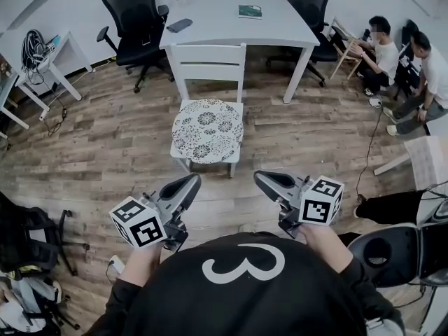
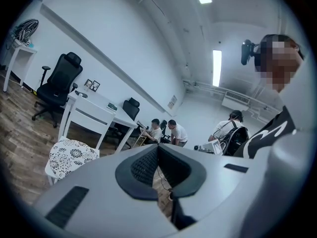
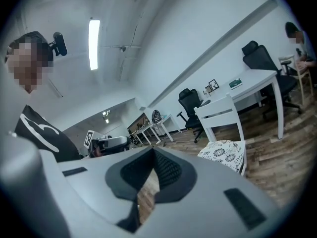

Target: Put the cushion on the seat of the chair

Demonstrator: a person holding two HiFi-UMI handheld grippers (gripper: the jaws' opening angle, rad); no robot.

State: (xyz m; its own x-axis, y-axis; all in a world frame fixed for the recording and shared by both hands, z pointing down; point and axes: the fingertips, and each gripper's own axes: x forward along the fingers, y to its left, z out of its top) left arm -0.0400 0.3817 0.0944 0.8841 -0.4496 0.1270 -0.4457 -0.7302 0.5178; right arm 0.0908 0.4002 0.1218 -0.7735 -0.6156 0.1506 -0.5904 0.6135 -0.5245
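Note:
A round cushion (image 1: 207, 129) with a black-and-white flower print lies flat on the seat of the white chair (image 1: 208, 65), in the middle of the head view. It also shows in the left gripper view as the cushion (image 2: 71, 156) at lower left, and in the right gripper view as the cushion (image 3: 223, 151) at right. My left gripper (image 1: 193, 181) and right gripper (image 1: 259, 178) hover near my body, well short of the chair. Both are shut with nothing between the jaws, which meet tip to tip.
A white table (image 1: 231, 19) stands behind the chair, flanked by two black office chairs (image 1: 133, 16). Two people (image 1: 381, 51) sit at the far right. A small white desk (image 1: 49, 58) is at the left; bags (image 1: 28, 243) lie at lower left.

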